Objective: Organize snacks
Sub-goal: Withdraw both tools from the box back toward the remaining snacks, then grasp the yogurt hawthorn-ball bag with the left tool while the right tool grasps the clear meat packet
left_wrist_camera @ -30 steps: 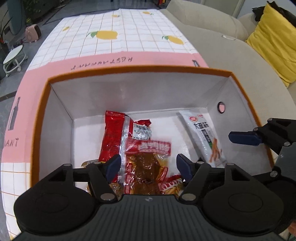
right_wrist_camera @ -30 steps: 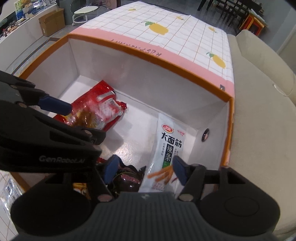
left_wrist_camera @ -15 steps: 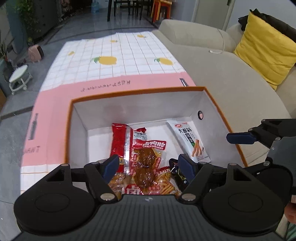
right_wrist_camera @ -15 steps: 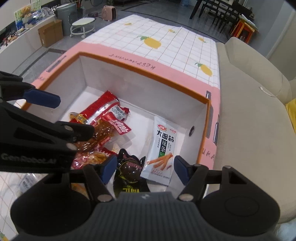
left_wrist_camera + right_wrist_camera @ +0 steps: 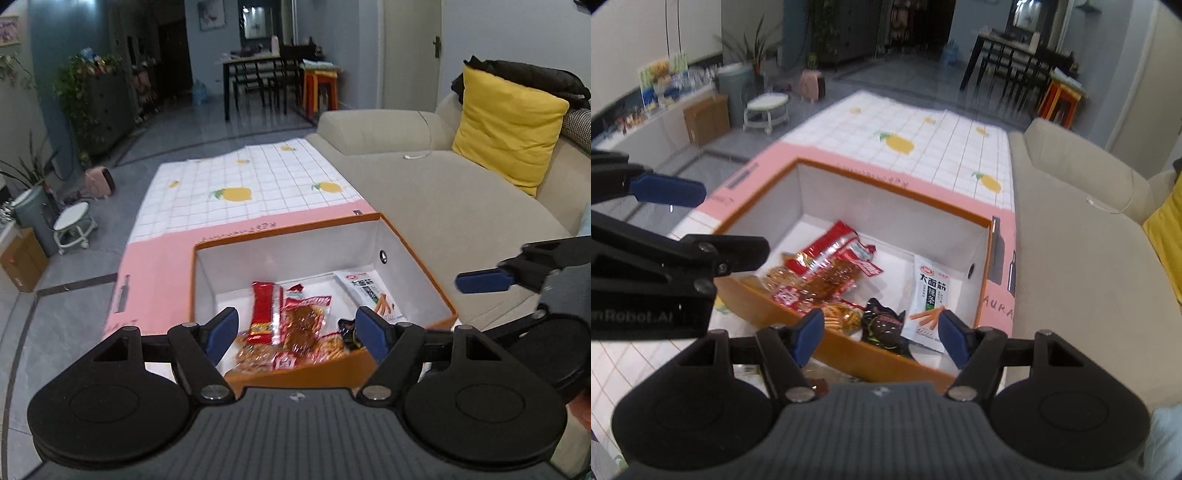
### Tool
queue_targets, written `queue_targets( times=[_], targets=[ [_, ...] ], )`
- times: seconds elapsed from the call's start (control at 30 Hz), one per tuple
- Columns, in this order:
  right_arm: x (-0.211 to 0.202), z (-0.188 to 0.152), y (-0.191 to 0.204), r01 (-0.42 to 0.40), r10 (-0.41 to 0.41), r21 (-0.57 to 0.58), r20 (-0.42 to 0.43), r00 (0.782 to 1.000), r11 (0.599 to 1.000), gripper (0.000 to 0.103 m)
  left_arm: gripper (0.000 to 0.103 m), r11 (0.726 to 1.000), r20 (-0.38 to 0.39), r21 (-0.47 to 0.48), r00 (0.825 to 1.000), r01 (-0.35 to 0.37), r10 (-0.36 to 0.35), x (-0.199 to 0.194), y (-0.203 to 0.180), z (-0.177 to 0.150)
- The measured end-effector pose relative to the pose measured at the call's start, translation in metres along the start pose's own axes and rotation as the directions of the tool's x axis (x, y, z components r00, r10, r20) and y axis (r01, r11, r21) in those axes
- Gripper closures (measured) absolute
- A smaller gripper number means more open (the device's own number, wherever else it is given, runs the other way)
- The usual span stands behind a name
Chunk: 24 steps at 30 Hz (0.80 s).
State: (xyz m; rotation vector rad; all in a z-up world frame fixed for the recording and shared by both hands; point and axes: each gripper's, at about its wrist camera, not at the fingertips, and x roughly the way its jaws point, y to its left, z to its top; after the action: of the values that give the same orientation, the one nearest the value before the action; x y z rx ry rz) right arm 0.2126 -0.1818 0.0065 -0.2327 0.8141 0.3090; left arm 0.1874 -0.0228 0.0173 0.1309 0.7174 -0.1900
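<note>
Hovering above the orange box (image 5: 871, 356), both tongs, left (image 5: 295, 334) and right (image 5: 881, 338), gape empty; dipping carelessly risks snagging its near wall and tipping the snack packets (image 5: 827, 275).

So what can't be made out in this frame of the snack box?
- Left wrist view: the near end of the orange box floor is hidden by its front wall and the left gripper.
- Right wrist view: items on the tablecloth before the box are covered by the right gripper.
- Both views: the small print on the white packet is too blurred to read.
</note>
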Motion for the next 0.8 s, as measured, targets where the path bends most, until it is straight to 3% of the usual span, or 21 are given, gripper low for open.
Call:
queue_targets(
  times=[0.13, 0.33, 0.6, 0.8],
  targets=[
    [-0.023, -0.028, 0.009, -0.001, -0.002, 0.043, 0.064, 0.998, 0.999, 0.037, 0.019, 1.0, 0.016, -0.03, 1.0, -0.004, 0.005, -0.019, 0.005, -0.025],
    [-0.035, -0.077, 0.023, 0.003, -0.011, 0.097, 0.085, 0.996, 0.995, 0.037, 0.021, 0.997, -0.001, -0.06, 0.999, -0.047, 0.047, -0.033, 0.011, -0.062],
    [-0.019, -0.126, 0.03, 0.012, -0.02, 0.13, 0.063, 0.998, 0.991, 0.036, 0.021, 0.995, -0.136, -0.077, 0.989, -0.06, 0.049, -0.005, 0.017, -0.105],
    [0.003, -0.144, 0.029, 0.011, -0.011, 0.143, 0.004, 1.0, 0.99, 0.036, 0.016, 0.994, -0.202, -0.096, 0.979, -0.048, 0.028, 0.012, 0.021, -0.132]
  ],
)
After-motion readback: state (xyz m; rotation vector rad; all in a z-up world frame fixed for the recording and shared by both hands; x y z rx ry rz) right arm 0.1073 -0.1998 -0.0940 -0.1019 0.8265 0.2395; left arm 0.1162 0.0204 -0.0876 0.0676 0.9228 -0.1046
